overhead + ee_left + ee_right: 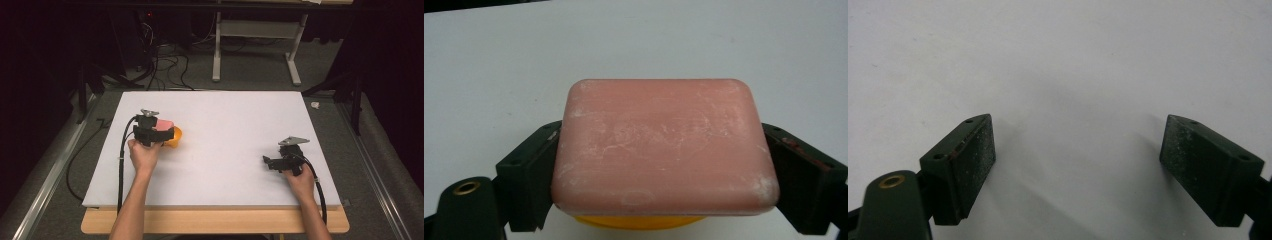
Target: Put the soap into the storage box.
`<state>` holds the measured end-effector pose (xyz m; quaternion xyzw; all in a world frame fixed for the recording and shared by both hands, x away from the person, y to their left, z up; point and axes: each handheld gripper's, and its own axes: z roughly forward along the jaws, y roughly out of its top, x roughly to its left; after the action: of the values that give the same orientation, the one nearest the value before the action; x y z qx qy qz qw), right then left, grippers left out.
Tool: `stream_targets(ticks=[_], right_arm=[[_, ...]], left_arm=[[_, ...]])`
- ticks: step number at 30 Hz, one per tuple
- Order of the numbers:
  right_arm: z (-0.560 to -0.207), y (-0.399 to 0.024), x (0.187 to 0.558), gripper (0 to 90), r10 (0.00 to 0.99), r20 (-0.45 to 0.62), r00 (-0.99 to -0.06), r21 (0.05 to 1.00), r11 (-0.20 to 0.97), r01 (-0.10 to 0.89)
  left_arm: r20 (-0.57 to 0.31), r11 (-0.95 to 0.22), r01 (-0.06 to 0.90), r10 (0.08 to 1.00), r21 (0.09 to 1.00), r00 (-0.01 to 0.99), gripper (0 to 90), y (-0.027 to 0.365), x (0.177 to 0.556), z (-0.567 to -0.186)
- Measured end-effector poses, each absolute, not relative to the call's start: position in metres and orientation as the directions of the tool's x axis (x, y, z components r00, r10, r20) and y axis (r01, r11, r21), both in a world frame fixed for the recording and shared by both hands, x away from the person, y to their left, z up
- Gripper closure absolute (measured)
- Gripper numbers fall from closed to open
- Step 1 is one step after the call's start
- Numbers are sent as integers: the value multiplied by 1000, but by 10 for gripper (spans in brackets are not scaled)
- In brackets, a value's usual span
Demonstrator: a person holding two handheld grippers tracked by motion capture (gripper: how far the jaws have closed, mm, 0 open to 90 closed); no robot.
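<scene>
1. Slip risk: the left gripper (664, 165) is clamped on the pink soap bar (664, 145) by its two short ends only. Soap is slick, the pads touch a narrow strip, so any tilt or jerk could squirt the bar out forward.
2. Bad landing risk: the yellow dish (639, 221) sits directly under the bar, just below the fingers, with only a thin sliver of its rim peeking out. If the bar comes down off-centre or skewed, it could catch the rim, tip the dish or end up half on the white table cover (225, 165).
3. Knock risk: in the high view the left gripper (150, 131) is right against the dish (175, 136); a finger could shove the dish sideways while releasing.
4. Stick risk: soap residue could glue the bar to one pad, so it may drag when the fingers part.
5. Right gripper (1078, 165): fingers wide apart, nothing between them, just bare cover below. It sits well apart from the soap at the right gripper (280, 161) spot, too far to steady the dish.
6. Soap look: rounded rectangle, salmon pink, flat top facing up, level between the fingers. Whitish scuffs and dried film on top, chalky wear at the near corner by the right-hand finger. Looks used, dry, solid.
</scene>
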<state>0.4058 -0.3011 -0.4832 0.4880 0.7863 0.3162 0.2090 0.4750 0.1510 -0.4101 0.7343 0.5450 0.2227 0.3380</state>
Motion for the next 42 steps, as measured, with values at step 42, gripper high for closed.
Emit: stream_targets(ticks=[42], right_arm=[[-483,-301,406,152,900,-19,-436,701,323,636]], left_arm=[[-25,-204,701,953,684,302,137,140,491,-433]])
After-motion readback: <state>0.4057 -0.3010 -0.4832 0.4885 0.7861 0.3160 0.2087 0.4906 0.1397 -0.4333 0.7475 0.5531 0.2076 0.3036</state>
